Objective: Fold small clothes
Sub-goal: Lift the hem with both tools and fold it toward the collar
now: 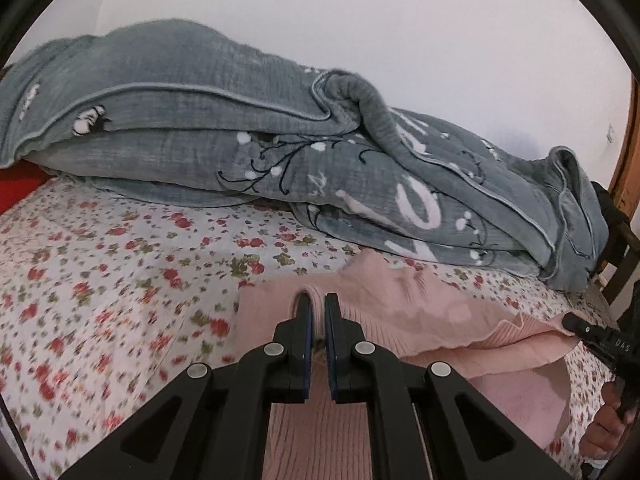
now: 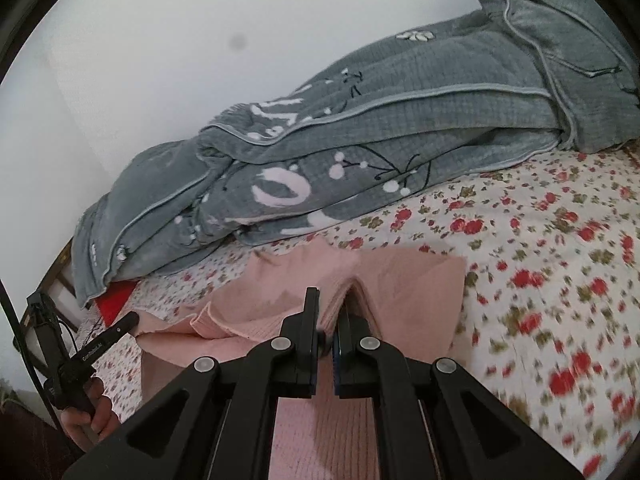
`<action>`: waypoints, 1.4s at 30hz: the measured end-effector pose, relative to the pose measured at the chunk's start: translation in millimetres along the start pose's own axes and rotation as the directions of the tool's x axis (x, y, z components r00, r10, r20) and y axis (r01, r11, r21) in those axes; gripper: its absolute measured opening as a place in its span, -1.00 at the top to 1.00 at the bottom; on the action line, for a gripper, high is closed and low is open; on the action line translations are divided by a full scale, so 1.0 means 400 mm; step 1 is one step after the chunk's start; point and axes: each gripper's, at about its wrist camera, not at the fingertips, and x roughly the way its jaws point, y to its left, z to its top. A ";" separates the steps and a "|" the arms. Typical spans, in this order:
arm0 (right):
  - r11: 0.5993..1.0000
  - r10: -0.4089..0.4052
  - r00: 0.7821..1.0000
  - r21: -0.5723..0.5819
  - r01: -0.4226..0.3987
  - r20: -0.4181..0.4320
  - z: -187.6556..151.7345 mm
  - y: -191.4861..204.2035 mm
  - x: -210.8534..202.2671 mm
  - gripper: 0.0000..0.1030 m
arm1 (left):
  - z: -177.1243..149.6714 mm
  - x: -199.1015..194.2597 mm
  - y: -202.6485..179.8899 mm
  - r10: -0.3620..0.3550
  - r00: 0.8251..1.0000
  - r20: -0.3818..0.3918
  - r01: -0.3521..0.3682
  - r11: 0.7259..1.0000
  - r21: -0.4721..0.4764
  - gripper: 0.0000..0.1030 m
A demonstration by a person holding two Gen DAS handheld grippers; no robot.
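A small pink knit garment [image 1: 420,312] lies on the floral bed sheet [image 1: 100,280], partly lifted. My left gripper [image 1: 318,304] is shut on a pinched fold of the pink garment at its left part. In the right wrist view my right gripper [image 2: 330,304] is shut on another fold of the same pink garment [image 2: 400,280]. The other hand-held gripper [image 1: 596,336] shows at the right edge of the left wrist view, touching the garment's edge, and at the lower left of the right wrist view [image 2: 100,340]. The garment hangs between both grippers.
A crumpled grey quilt [image 1: 240,128] with white print lies along the white wall behind the garment; it also fills the back of the right wrist view [image 2: 360,140]. A wooden frame [image 1: 624,160] stands at the right. Floral sheet [image 2: 560,260] spreads to the side.
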 end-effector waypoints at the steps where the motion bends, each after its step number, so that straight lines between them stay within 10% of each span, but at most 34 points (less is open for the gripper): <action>1: 1.000 -0.005 1.000 -0.004 0.005 -0.006 0.010 -0.005 0.020 0.90 | 0.010 0.021 0.003 -0.003 1.000 -0.006 0.002 1.000 -0.010 0.87; 12: 0.995 -0.081 0.986 -0.076 0.070 -0.145 0.066 -0.065 0.240 0.84 | 0.038 0.201 0.029 -0.008 0.993 -0.115 0.006 1.000 -0.018 0.73; 19: 0.995 -0.096 0.987 -0.052 0.090 -0.129 0.058 -0.113 0.261 0.21 | 0.015 0.233 0.028 -0.032 0.993 -0.117 0.033 0.999 0.010 0.10; 28: 0.971 -0.191 0.964 -0.178 0.159 -0.183 0.025 -0.091 0.313 0.12 | -0.016 0.290 0.019 0.007 0.982 -0.187 0.001 0.999 0.047 0.22; 30: 0.965 -0.212 0.960 -0.196 0.176 -0.181 0.020 -0.088 0.320 0.19 | -0.020 0.297 0.018 0.010 0.979 -0.203 0.000 0.999 0.048 0.77; 35: 0.963 -0.197 0.968 -0.218 0.161 -0.155 0.016 -0.081 0.314 0.82 | -0.021 0.285 0.017 0.000 0.986 -0.167 0.009 0.999 0.050 0.85; 42: 0.980 -0.102 0.994 -0.177 0.096 -0.029 0.039 -0.086 0.248 0.83 | -0.009 0.259 0.032 -0.008 0.995 -0.099 0.010 1.000 0.015 0.85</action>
